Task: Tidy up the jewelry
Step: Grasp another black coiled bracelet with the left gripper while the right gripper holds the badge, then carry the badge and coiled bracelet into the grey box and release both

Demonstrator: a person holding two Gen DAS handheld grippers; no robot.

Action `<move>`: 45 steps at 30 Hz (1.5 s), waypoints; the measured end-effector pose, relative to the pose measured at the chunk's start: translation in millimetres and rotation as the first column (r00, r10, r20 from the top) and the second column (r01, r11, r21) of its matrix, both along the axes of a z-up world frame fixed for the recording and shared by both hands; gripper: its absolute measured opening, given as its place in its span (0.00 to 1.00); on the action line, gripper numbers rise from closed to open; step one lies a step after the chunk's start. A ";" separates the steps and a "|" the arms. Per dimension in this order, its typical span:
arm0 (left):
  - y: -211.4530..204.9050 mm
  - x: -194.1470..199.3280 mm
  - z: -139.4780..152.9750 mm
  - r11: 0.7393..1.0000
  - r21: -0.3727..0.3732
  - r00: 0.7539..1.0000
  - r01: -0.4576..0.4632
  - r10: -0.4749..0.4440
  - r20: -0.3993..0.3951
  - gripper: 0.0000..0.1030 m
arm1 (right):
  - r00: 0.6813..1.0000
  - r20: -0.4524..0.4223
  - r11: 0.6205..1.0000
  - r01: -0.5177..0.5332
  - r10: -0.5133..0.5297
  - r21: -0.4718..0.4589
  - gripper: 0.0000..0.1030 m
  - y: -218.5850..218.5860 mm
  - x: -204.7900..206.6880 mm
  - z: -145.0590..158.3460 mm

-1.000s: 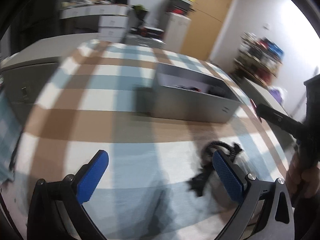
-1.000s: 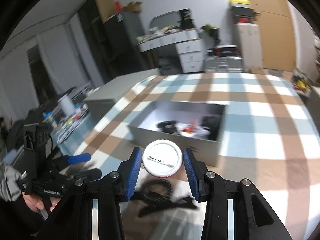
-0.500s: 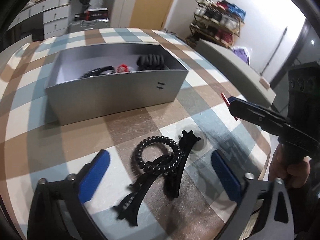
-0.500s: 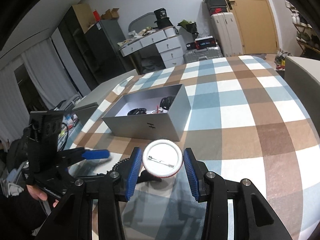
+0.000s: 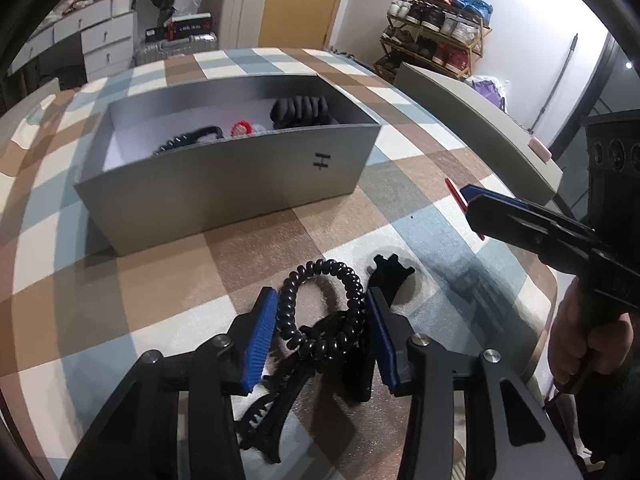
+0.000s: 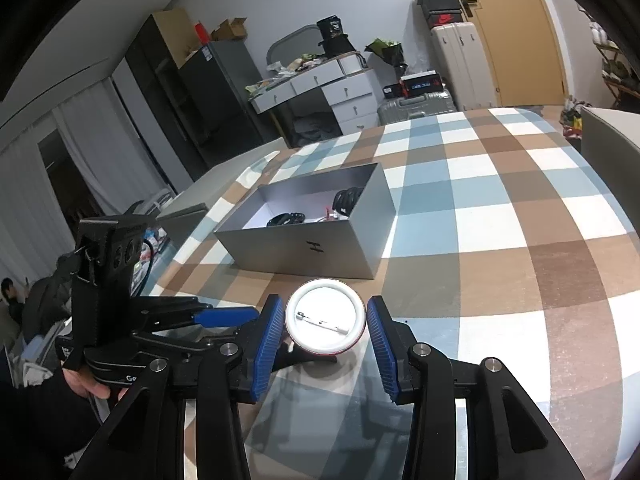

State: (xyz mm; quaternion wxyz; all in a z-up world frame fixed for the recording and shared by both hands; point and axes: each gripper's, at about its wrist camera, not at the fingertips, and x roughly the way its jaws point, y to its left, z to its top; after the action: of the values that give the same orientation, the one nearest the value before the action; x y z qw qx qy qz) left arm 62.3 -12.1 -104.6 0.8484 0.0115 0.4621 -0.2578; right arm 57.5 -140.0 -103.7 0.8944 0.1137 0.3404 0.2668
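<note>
Sitting on the table [image 5: 168, 292], the grey box [image 5: 224, 184] holds black coiled hair ties [image 5: 188, 140] and a red piece [image 5: 241, 127]. The left tongs [image 5: 322, 320] have just been closing around a spiral hair tie [image 5: 320, 312]; the right tongs [image 6: 326, 326] grip a round badge [image 6: 326, 322].

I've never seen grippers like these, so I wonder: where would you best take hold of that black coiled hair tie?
Probably across the spiral hair tie's two side strands, coming from above as the left gripper does: its loop lies flat and springy, though tangled over a black hair clip.

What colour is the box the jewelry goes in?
Grey outside, white inside: the box shows best in the left wrist view.
</note>
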 end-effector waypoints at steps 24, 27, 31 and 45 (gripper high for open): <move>33.6 11.1 71.5 0.990 -0.078 0.959 -0.119 0.135 0.249 0.38 | 0.995 0.087 0.997 -0.045 0.040 0.065 0.41 18.9 26.2 55.3; 38.0 23.0 74.0 0.988 -0.086 0.955 -0.128 0.146 0.260 0.38 | 0.994 0.094 0.996 -0.060 0.053 0.071 0.41 25.9 39.5 60.8; 43.7 39.0 72.5 0.987 -0.086 0.950 -0.139 0.158 0.271 0.38 | 0.993 0.097 0.995 -0.079 0.073 0.060 0.41 38.1 58.9 63.8; 45.5 79.9 47.6 0.986 -0.072 0.968 -0.150 0.161 0.194 0.38 | 0.993 0.036 0.993 -0.111 0.110 0.034 0.41 61.9 119.6 38.1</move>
State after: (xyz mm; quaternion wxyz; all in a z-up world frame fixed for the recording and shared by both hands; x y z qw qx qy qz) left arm 142.1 33.3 -57.0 0.9081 -0.0232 0.3667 -0.2009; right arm 177.1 -78.2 -65.6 0.8818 0.1062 0.3259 0.3240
